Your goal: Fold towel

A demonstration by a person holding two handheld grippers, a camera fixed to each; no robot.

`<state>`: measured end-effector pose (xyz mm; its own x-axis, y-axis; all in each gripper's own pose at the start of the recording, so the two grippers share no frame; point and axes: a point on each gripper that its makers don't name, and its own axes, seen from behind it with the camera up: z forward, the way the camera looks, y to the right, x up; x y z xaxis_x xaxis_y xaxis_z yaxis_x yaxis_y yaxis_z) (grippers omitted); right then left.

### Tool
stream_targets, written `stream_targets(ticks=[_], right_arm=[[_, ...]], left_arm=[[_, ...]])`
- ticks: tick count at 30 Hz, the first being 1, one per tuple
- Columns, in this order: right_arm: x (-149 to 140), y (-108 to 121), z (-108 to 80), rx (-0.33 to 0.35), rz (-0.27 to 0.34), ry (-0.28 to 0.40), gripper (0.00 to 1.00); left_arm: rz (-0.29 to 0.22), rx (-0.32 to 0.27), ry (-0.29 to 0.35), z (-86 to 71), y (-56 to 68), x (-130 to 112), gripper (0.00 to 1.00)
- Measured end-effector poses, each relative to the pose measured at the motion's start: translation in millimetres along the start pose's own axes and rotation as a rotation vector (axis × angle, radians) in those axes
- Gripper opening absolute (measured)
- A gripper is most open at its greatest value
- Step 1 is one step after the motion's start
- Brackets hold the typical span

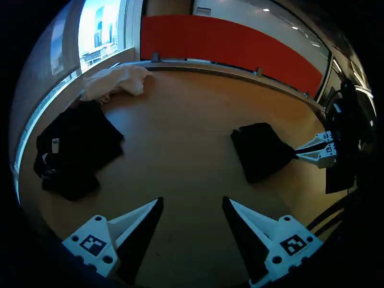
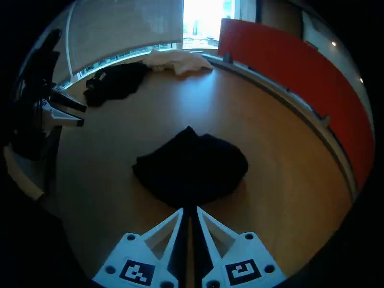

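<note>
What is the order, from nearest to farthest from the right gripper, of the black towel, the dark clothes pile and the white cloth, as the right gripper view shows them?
1. black towel: directly ahead, at the tips of the right gripper.
2. dark clothes pile: far ahead, on the left.
3. white cloth: farthest, ahead at the far edge.

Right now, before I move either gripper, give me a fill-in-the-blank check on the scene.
1. The left gripper hovers above the wood with its fingers ___.
2. The towel that the right gripper pinches at its near edge is ___ in colour.
3. The cream cloth lies at the far end, beside the ___.
4. The long panel on the far side is ___.

Missing words: open; black; window; red.
</note>
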<state>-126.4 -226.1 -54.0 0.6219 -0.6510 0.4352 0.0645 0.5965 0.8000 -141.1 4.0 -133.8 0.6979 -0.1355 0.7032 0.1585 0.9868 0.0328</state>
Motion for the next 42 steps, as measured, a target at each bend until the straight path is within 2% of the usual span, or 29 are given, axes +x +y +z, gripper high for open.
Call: stream_targets(ticks=[11,20,33,42], right_arm=[[72.9,22.5,-32.7,-0.054,-0.063,0.128,0.04],[106.8,36.1,-60.7,-0.096,-0.087,0.197,0.04],[95.9,65.3,-84.6,-0.152,-0.044,0.208,0.04],[68.9,101.0,-115.2,-0.218,0.003,0.196,0.04]], left_arm=[[0.014,-0.011,0.012,-1.0,4.6,9.0,0.90],[0.025,-0.020,0.019,-1.3,9.6,14.0,0.90],[0.043,-0.037,0.021,2.0,20.1,19.5,0.90],[0.065,-0.051,0.017,6.7,30.6,24.0,0.90]])
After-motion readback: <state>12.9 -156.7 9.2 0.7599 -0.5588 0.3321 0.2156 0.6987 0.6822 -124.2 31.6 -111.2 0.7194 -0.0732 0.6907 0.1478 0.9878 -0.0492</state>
